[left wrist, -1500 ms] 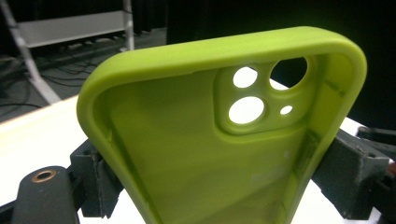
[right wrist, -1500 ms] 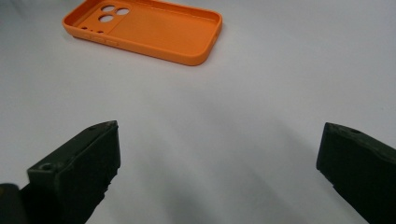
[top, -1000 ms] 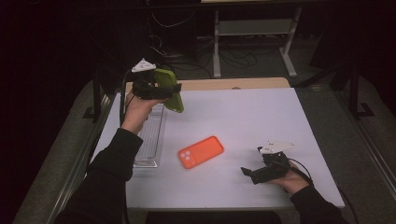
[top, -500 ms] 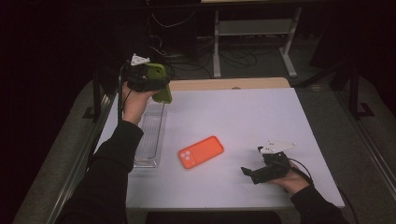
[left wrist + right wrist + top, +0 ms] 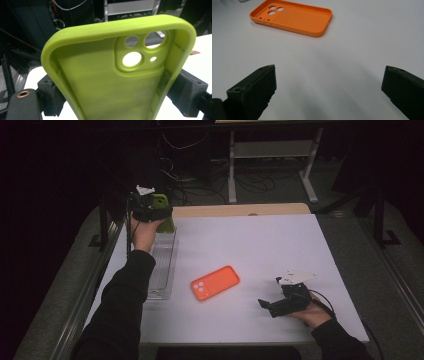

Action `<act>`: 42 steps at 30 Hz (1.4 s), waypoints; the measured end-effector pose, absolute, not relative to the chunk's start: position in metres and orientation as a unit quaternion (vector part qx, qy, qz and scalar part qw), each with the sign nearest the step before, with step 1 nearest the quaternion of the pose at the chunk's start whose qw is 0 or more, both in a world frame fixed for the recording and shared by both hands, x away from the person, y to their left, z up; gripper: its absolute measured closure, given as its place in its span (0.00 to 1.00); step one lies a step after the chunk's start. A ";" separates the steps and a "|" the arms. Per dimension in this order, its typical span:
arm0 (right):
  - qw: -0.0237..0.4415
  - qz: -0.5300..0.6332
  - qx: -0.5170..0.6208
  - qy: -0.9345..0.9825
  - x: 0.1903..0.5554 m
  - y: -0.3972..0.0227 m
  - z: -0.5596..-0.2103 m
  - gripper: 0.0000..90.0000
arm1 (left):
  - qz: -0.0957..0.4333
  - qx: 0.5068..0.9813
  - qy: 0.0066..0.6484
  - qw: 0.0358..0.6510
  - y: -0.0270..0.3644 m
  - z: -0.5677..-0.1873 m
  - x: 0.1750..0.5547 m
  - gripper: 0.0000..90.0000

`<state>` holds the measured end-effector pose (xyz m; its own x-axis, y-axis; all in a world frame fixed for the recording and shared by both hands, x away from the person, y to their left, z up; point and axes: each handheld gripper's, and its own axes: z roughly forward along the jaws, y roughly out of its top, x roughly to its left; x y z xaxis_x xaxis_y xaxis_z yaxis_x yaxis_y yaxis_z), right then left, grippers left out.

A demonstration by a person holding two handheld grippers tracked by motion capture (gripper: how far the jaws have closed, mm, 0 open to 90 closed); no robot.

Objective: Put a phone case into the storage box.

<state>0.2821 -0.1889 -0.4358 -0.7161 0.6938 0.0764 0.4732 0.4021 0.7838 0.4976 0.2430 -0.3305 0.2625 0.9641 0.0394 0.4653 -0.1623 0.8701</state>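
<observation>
green case in transit, orange case waiting

- white rectangular table top [image 5: 260, 245]: largest item. broad bare area through the middle and right; far edge meets a pale wooden strip [image 5: 240, 210], left edge runs beside a dark metal rail [image 5: 107, 250]. plenty of room for travel across the centre, little at the far-left corner.
- clear plastic oblong tray [image 5: 162, 270]: lies along the left side of the table, long axis running away from the person; looks empty as far as can be seen.
- orange soft plastic phone case [image 5: 215, 283]: flat on the table, open side up, near the middle, apart from tray and both grippers.
- lime green soft plastic phone case [image 5: 117, 82]: clamped across its width between the jaws of the left gripper [image 5: 150, 210], held in the air over the tray's far end.
- right gripper [image 5: 329, 87]: jaws spread wide, nothing between them, resting low on the table and facing the orange case.

step judged: carrying the green case, probably toward the tray. next move calls for lowering it inside the tray walls without catching the rim.
</observation>
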 end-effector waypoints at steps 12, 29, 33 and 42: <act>0.134 0.419 0.351 0.827 0.282 -0.190 -0.436 0.00 | 0.325 0.700 0.531 0.348 0.244 -0.365 0.504 0.15; 0.132 0.417 0.350 0.828 0.282 -0.189 -0.436 0.00 | 0.322 0.702 0.535 0.344 0.244 -0.385 0.509 0.15; 0.130 0.417 0.349 0.829 0.281 -0.189 -0.436 0.00 | 0.321 0.700 0.536 0.346 0.244 -0.387 0.510 0.14; 0.131 0.417 0.348 0.829 0.281 -0.189 -0.436 0.00 | 0.311 0.693 0.539 0.364 0.248 -0.387 0.511 0.03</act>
